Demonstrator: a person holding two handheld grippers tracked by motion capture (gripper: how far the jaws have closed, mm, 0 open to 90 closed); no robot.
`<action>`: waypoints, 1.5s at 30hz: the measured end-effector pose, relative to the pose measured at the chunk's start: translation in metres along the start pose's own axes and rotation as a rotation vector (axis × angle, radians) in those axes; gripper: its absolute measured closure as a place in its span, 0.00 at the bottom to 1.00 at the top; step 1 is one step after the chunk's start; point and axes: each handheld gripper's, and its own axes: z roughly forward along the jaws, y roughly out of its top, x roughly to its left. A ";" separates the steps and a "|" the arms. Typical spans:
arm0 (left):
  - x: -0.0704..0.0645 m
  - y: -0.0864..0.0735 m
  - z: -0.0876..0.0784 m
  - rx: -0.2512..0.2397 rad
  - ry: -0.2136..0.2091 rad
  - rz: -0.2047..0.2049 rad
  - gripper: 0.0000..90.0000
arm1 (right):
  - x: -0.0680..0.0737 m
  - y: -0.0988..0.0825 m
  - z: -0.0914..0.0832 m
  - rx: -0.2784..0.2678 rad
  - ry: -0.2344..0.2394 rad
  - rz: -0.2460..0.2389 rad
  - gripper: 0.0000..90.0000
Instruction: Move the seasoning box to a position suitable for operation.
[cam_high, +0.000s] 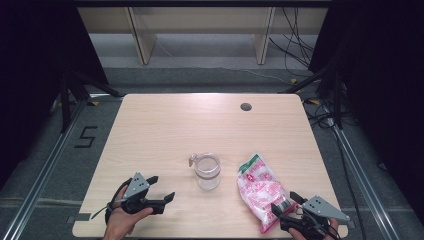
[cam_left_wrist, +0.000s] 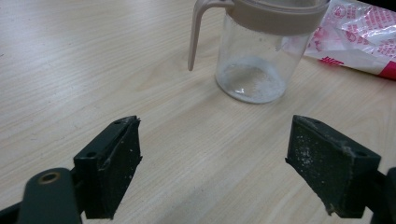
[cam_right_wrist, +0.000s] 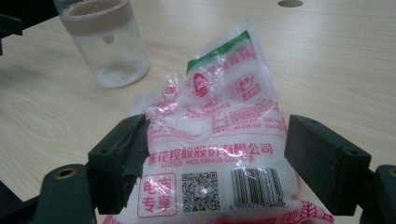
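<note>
Black left claw (cam_high: 161, 189) spread beside jar (cam_high: 207, 171); right claw (cam_high: 286, 203) spread astride bag (cam_high: 262, 190).

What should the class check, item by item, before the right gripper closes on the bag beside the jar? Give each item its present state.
1. Right gripper open wide enough for the bag: ok, its fingers stand either side of it.
2. Bag of white crystals lies between those fingers: ok, its barcode end is there.
3. Bag sealed: cannot tell.
4. Glass jar upright, standing apart from the bag: ok.
5. Left gripper open and holding nothing: ok, it faces the jar across bare table.
6. Jar mouth unobstructed: cannot tell; a beige collar with a handle sits on its rim.
</note>
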 end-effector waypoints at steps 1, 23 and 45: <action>0.000 -0.001 0.001 0.003 0.000 0.002 0.21 | 0.000 0.000 0.000 0.000 0.000 -0.005 0.25; 0.007 0.019 0.030 -0.038 0.001 0.001 0.48 | -0.004 -0.001 0.000 -0.022 -0.019 -0.051 0.22; 0.021 0.047 0.090 -0.035 -0.059 0.098 0.71 | -0.002 -0.001 0.000 -0.021 -0.016 -0.003 0.23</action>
